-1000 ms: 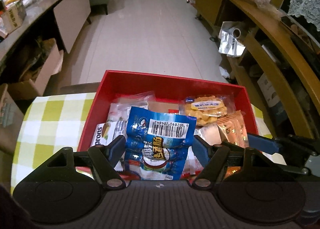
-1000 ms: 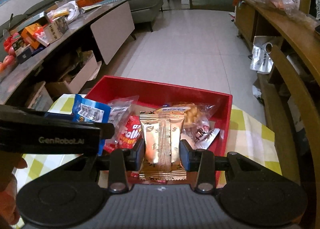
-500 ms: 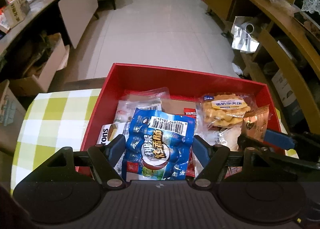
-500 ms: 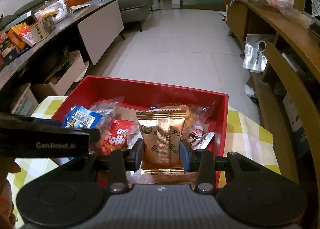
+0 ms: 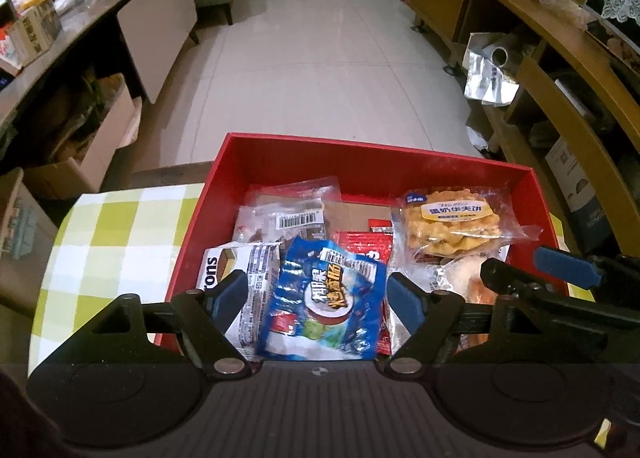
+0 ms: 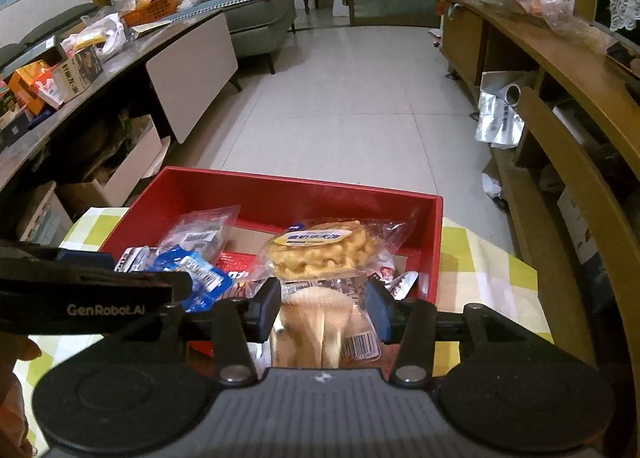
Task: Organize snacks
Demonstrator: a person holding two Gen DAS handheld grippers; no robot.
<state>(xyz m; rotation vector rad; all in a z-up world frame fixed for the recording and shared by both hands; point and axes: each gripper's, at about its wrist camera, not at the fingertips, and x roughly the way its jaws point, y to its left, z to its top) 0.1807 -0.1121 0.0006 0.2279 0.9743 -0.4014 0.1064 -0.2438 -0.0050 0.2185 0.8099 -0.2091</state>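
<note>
Both tongs (image 5: 312,294) (image 6: 323,308) newly wider, down-tilted

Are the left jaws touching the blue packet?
Apart. In the left wrist view the left gripper, just opened wider, straddles the blue packet with gaps showing both sides.

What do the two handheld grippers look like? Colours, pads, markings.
Both are matte black plastic. The left gripper and right gripper have blue finger pads, triangular linkage arms with silver pivot screws, and a ribbed grey body. The left one's side reads "GenRobot.AI" in white.
</note>
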